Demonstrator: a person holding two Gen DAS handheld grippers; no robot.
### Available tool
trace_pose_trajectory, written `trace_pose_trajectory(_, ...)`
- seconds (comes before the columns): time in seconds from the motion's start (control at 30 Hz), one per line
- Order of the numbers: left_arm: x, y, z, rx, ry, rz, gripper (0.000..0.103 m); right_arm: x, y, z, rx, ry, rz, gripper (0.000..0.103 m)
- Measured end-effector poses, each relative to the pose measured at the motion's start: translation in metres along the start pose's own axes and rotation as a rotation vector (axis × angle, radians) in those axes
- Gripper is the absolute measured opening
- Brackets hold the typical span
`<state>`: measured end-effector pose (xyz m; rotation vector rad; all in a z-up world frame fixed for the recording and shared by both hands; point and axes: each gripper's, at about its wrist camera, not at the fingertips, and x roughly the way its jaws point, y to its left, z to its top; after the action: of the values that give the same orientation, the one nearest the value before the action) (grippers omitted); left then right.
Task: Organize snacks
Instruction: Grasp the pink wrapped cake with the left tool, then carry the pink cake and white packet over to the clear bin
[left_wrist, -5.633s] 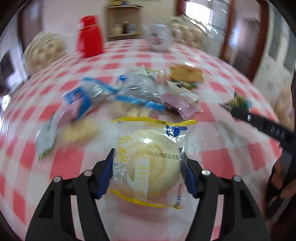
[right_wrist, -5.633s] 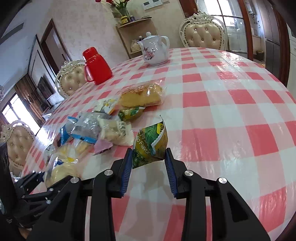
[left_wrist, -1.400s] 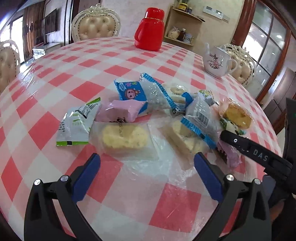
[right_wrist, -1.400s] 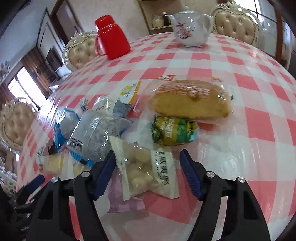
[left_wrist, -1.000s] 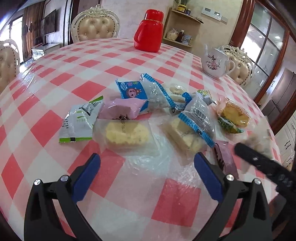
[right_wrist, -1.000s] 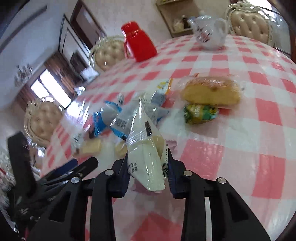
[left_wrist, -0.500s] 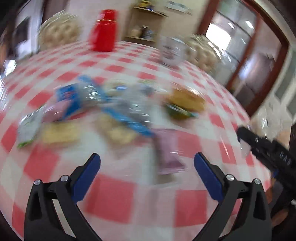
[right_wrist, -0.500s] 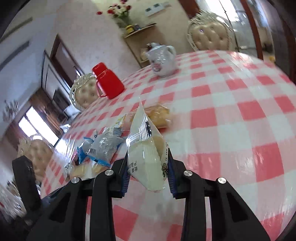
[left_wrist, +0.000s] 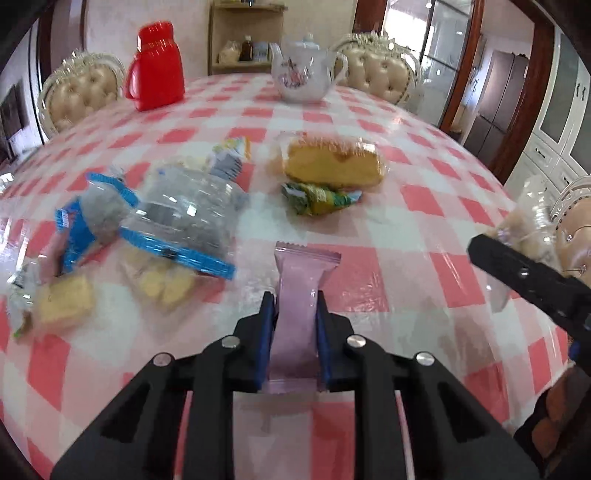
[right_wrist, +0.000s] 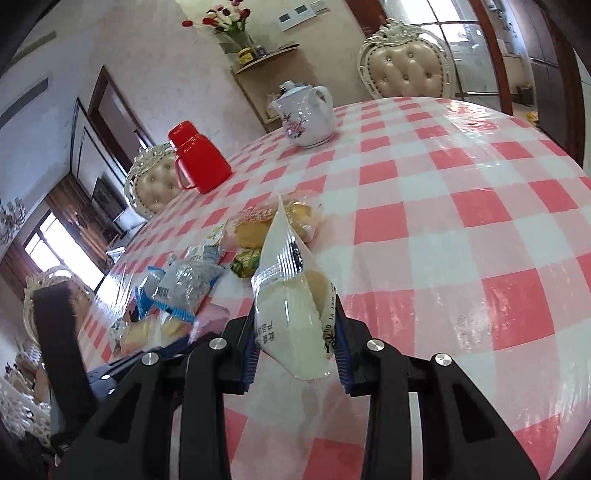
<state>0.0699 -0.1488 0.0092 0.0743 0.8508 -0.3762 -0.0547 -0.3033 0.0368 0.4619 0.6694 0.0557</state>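
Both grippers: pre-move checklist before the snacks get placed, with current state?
1. Left gripper shut on the pink packet: ok.
2. Right gripper shut on the white packet: ok.
3. White packet clear of the table: ok, it looks lifted.
4. Pink packet clear of the table: cannot tell.
5. Bare cloth ahead of the right gripper: ok.
6. Cake and green packet lie ahead of the left gripper, apart from it: ok.

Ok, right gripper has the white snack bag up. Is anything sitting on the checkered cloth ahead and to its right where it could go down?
Nothing visible does. The right gripper holds the white snack bag; the checkered cloth ahead and right is bare. The snack pile lies to its left.
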Motion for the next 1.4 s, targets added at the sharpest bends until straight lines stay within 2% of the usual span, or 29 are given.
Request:
trace_pose_trajectory(0.1,-0.017,0.010,-0.005,-0.016,-0.058,0.027,0.021,-0.001,0.003,-0.002,-0.021,-0.011,0.046,0.034)
trace_pose_trajectory(0.17,-0.023,0.020,-0.006,-0.059,-0.068,0.011,0.021,0.001,0.006,-0.005,-0.034,-0.001,0.070,0.034)
trace_pose_trajectory(0.37,-0.039,0.044,-0.016,-0.156,-0.085,-0.016,0.021,0.005,0.010,-0.008,-0.030,0.012,0.070,0.034)
trace_pose_trajectory(0.53,-0.057,0.053,-0.024,-0.195,-0.118,-0.023,0.021,-0.002,0.016,-0.018,-0.012,0.001,0.101,0.034)
trace_pose_trajectory(0.8,-0.080,0.064,-0.040,-0.244,-0.163,-0.004,0.021,-0.009,0.052,-0.048,-0.056,0.037,0.162,0.034)
trace_pose_trajectory(1.23,-0.125,0.097,-0.078,-0.343,-0.215,0.025,0.021,-0.018,0.114,-0.099,-0.168,0.135,0.192,0.034)
trace_pose_trajectory(1.4,-0.149,0.105,-0.104,-0.332,-0.207,0.079,0.021,-0.024,0.144,-0.119,-0.300,0.165,0.127,0.034)
